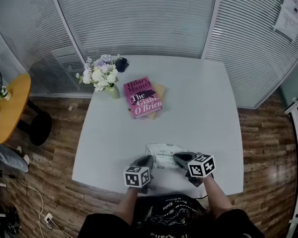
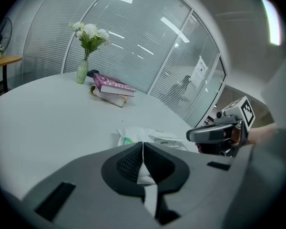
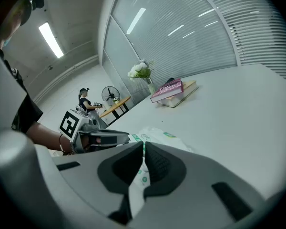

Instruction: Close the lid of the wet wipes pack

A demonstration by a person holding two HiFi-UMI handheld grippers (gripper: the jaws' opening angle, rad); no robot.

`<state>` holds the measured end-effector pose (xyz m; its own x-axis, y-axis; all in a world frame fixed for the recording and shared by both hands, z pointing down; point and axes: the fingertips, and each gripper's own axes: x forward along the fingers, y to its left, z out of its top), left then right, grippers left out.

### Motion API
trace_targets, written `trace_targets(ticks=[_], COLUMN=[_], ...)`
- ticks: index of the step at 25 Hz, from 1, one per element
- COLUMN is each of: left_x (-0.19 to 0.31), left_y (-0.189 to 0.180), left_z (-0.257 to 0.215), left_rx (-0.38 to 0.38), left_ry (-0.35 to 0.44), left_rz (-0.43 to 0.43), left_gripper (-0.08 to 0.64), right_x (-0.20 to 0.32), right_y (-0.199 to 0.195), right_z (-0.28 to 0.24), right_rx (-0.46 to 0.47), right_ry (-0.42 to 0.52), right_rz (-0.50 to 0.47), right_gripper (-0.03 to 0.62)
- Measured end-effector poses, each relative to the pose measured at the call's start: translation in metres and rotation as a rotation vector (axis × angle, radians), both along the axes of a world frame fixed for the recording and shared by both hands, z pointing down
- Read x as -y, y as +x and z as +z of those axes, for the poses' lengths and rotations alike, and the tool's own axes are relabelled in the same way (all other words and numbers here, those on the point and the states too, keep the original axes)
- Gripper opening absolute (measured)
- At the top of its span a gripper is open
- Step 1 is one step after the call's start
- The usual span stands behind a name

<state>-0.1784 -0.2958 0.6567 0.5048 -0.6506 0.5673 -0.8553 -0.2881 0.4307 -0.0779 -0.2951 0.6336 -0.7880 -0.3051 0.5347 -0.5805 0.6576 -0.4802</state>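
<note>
The white wet wipes pack [image 1: 163, 154] lies near the front edge of the white table [image 1: 198, 108], between my two grippers. My left gripper [image 1: 148, 159] is at the pack's left end, and in the left gripper view its jaws [image 2: 143, 144] are shut on a white fold of the wrapper. The pack [image 2: 150, 135] shows beyond them, with its label flap [image 2: 169, 140] lying low on top. My right gripper [image 1: 178, 157] is at the pack's right end. In the right gripper view its jaws [image 3: 144, 144] pinch green-printed wrapper film, and the pack [image 3: 162, 138] stretches ahead.
A pink book [image 1: 143, 97] on a tan one lies mid-table. A vase of white flowers [image 1: 100, 76] and a small dark object [image 1: 121, 63] stand at the far left corner. An orange side table [image 1: 10, 105] stands left on the wood floor. Glass walls with blinds enclose the back.
</note>
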Motion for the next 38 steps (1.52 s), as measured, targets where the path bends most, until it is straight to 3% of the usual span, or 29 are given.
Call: trace_targets(ticks=[1,12,19,26,31,38], left_x=[-0.001,-0.001,-0.005,-0.013,-0.015,-0.015], left_y=[-0.001,0.005,0.037,0.066,0.074,0.073], left_z=[0.001,-0.018,-0.023,-0.004,0.001,0.006], left_rx=[0.001,0.007,0.004,0.083,0.105,0.107], left_ry=[-0.002,0.055,0.073,0.044,0.037,0.021], left_rz=[0.0,0.019,0.13,0.219,0.234,0.204], left_gripper=[0.008,0.008,0.008,0.008,0.008,0.008], right_x=[0.0,-0.004,-0.003,-0.007,-0.014,-0.019], right_y=[0.0,-0.014,-0.014,-0.012,-0.014,-0.012], right_z=[0.003,0.025,0.03,0.033,0.032,0.021], right_rx=[0.001,-0.033,-0.032,-0.023,-0.025,0.048], right_ry=[-0.005,-0.05,-0.07,-0.1,-0.092,-0.088], right_rz=[0.009,0.017,0.057,0.08,0.07,0.128], right_gripper=[0.0,0.0,0.0,0.0,0.0,0.0])
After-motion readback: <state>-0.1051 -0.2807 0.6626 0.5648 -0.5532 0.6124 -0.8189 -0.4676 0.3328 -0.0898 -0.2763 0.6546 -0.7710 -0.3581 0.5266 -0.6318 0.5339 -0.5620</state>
